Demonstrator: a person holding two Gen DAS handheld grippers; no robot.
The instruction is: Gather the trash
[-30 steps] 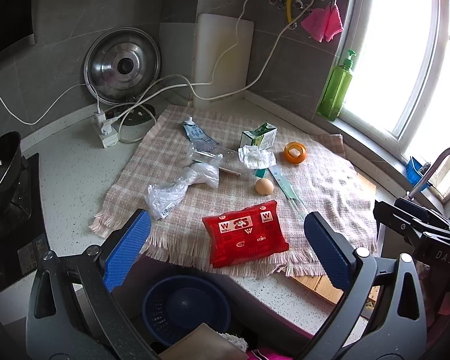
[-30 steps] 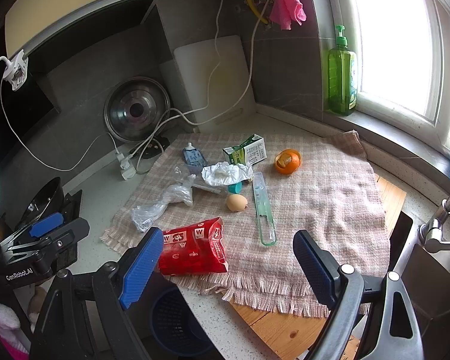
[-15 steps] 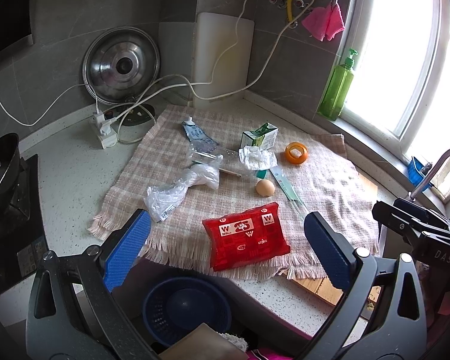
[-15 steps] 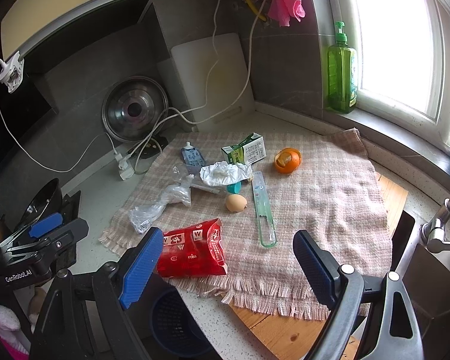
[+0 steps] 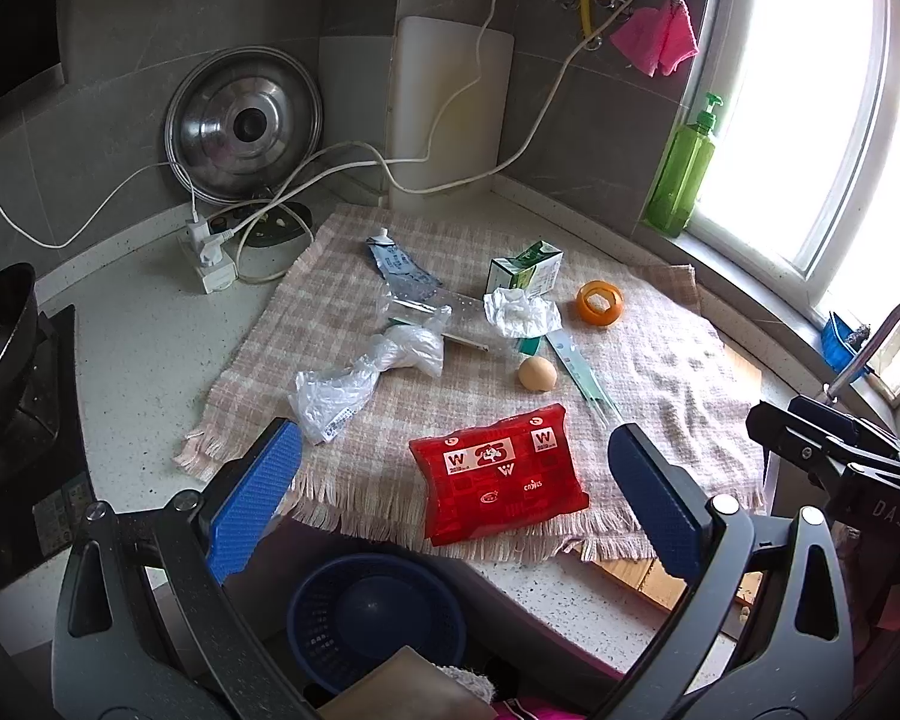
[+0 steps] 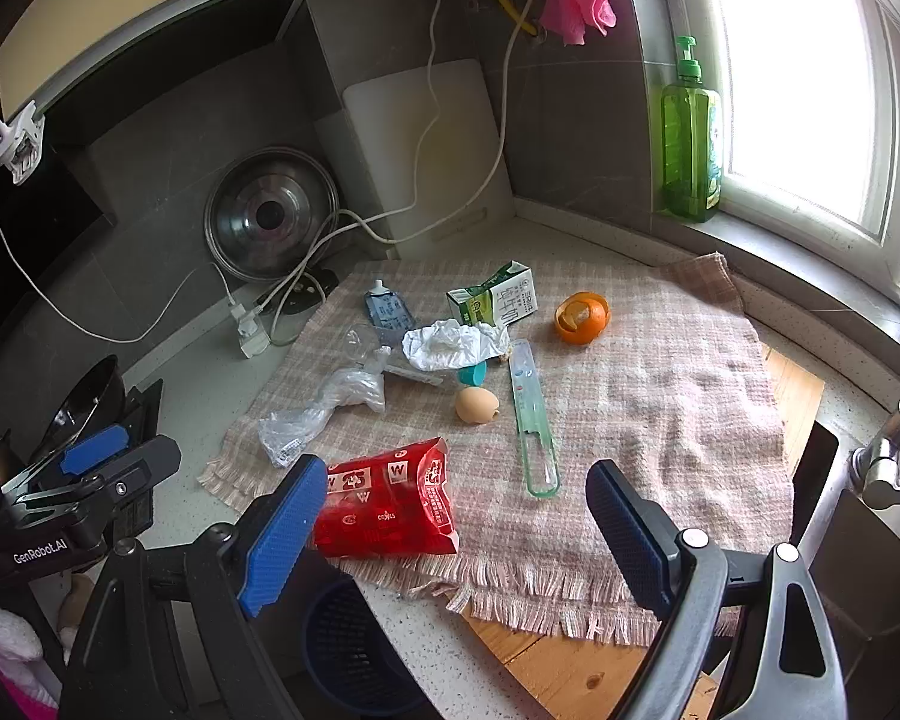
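Observation:
Trash lies scattered on a checked cloth (image 5: 660,372) (image 6: 660,396): a red wrapper (image 5: 498,471) (image 6: 387,501) at the near edge, an eggshell (image 5: 536,373) (image 6: 477,405), clear plastic bags (image 5: 360,375) (image 6: 324,408), crumpled white tissue (image 5: 522,312) (image 6: 450,345), a green milk carton (image 5: 525,267) (image 6: 498,300), orange peel (image 5: 599,302) (image 6: 582,317), a green plastic strip (image 6: 531,420) and a blue pouch (image 5: 399,264) (image 6: 387,312). My left gripper (image 5: 450,492) hovers open over the red wrapper. My right gripper (image 6: 450,522) hovers open at the cloth's near edge, holding nothing.
A blue bin (image 5: 378,618) (image 6: 354,648) stands below the counter edge. A pot lid (image 5: 243,123), cutting board (image 5: 447,114), power strip with cables (image 5: 207,252) and green soap bottle (image 6: 690,138) line the back. A stove with pan (image 5: 0,336) is left, a tap (image 6: 894,444) right.
The left wrist view has crept slightly, the red wrapper sitting a touch lower and righter in it. The right gripper has stayed still. Nothing on the cloth has moved.

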